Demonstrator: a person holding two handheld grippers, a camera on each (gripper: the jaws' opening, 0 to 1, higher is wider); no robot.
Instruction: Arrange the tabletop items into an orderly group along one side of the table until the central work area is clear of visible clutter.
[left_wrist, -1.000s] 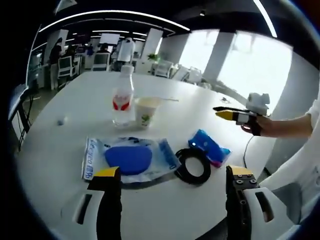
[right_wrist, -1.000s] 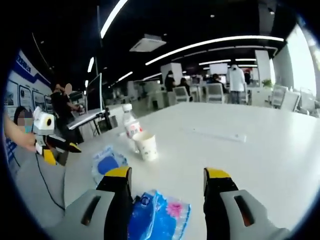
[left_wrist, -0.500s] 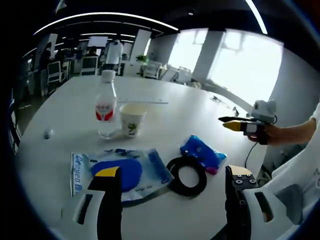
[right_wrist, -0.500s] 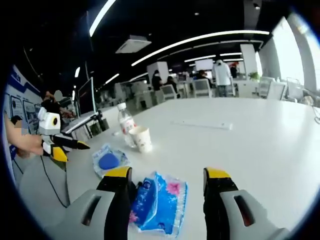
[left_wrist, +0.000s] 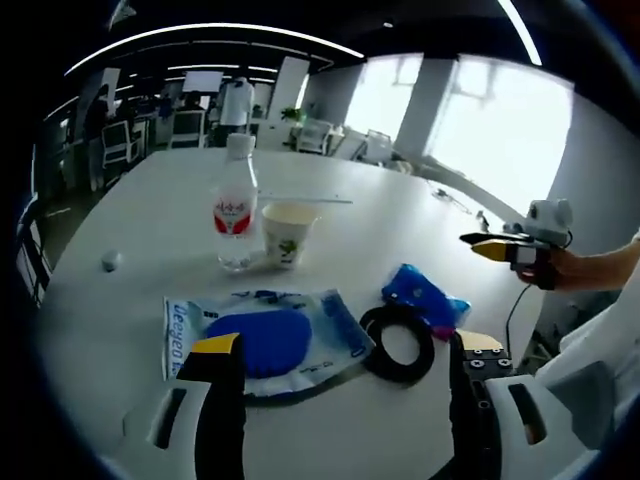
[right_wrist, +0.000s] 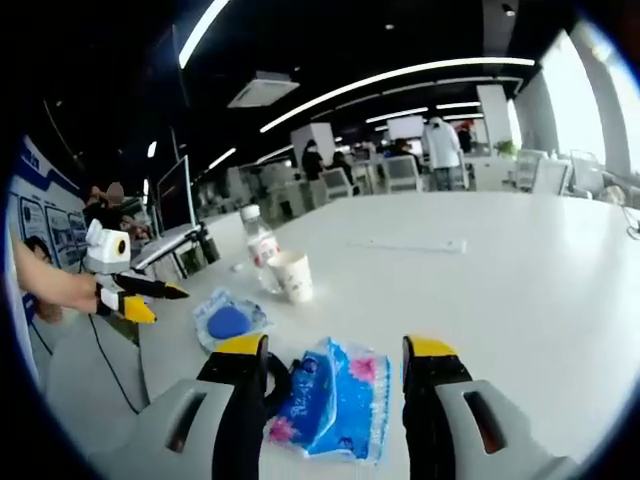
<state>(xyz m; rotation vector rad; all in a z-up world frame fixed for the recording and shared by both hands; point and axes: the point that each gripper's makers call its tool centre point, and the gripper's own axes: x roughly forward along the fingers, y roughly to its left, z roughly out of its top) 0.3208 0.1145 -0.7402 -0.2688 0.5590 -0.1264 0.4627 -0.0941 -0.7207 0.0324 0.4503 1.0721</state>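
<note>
Jaws of the left hand-held gripper (left_wrist: 342, 350) stand wide apart over the near edge of the white round surface (left_wrist: 130, 300), holding nothing. Landmark: black ring-shaped roll of tape (left_wrist: 397, 341), lying flat just ahead of those jaws. Touching the ring on its left, a clear plastic pouch with blue print and a blue oval pad inside (left_wrist: 264, 332), flat on the surface. Just beyond the ring to its right, a blue crinkled tissue packet with pink spots (left_wrist: 423, 296), its near edge against or slightly over the ring. Farther from the ring, toward the middle of the surface, a white paper cup with green print (left_wrist: 287, 234), upright; just left of the cup, a clear plastic water bottle with red label and white cap (left_wrist: 236, 211), upright. Small pale object (left_wrist: 110, 262) well left of the bottle, too small to identify. Beyond the cup, a long thin white strip (left_wrist: 300, 198) lies flat.

Right hand-held gripper (right_wrist: 335, 355): jaws apart, straddling the tissue packet (right_wrist: 335, 398) without gripping; ring's edge (right_wrist: 280, 385) sits by the left jaw. In the left gripper view it hangs off the surface's right edge, in a person's hand (left_wrist: 548, 268). Office chairs and desks stand far behind.
</note>
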